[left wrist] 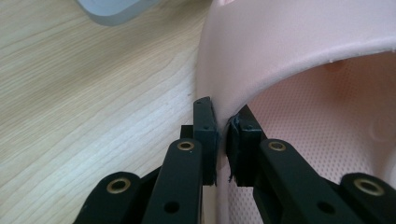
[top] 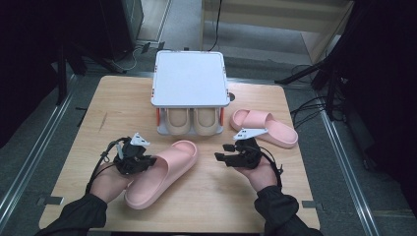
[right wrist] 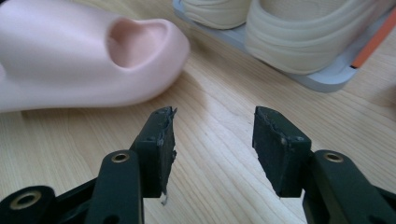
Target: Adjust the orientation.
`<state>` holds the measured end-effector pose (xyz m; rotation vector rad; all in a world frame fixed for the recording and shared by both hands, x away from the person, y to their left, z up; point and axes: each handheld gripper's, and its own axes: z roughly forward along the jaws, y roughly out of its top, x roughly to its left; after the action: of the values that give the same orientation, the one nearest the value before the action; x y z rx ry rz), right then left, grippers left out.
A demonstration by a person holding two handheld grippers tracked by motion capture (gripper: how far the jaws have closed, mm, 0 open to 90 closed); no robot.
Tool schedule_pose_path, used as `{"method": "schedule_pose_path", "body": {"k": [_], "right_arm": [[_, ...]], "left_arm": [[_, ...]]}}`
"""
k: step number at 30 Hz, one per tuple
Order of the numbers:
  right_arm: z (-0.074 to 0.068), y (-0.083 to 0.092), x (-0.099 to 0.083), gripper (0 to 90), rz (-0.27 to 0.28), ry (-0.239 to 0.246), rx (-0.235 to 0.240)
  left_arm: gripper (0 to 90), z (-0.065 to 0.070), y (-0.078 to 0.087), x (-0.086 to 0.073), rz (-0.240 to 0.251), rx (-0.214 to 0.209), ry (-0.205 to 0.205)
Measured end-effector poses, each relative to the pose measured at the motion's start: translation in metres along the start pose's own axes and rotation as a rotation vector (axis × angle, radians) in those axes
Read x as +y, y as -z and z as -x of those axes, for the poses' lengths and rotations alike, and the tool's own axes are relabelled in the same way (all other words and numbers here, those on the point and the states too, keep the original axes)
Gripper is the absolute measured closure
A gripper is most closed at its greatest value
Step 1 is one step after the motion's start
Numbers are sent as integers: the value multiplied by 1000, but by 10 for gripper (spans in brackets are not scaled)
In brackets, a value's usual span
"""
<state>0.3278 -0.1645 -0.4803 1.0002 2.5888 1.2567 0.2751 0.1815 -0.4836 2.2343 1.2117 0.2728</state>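
A pink slipper (top: 164,172) lies on the wooden table (top: 221,196) left of centre, toe toward the rack. My left gripper (top: 150,161) is shut on its side wall, just behind the strap; in the left gripper view the pads pinch the slipper's pink wall (left wrist: 223,140) between them. A second pink slipper (top: 265,127) rests at the right, behind my right gripper (top: 221,152). That gripper stands open over bare wood, its jaws apart (right wrist: 212,140) with nothing between them, the first slipper's toe (right wrist: 93,60) ahead on its left.
A small white two-level shoe rack (top: 190,78) stands at the table's far middle, with a pair of cream shoes (top: 192,120) on its lower shelf, toes facing me. Dark stands and cables surround the table on the floor.
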Motion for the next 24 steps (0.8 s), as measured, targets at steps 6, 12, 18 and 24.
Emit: {"method": "schedule_pose_path", "body": {"k": [6,12,18,24], "right_arm": [[-6,-6,1,494,-11,15,12],[-9,-9,0,519,-5,13,23],[-14,-19,1,563,-4,13,29],[-20,-28,1,683,-9,9,33]], "left_arm": [[824,3,-12,3,-24,2,13],[792,6,-18,4,-30,0,-7],[706,3,-11,1,6,-85,-12],[710,-6,5,-6,39,-96,-6]]}}
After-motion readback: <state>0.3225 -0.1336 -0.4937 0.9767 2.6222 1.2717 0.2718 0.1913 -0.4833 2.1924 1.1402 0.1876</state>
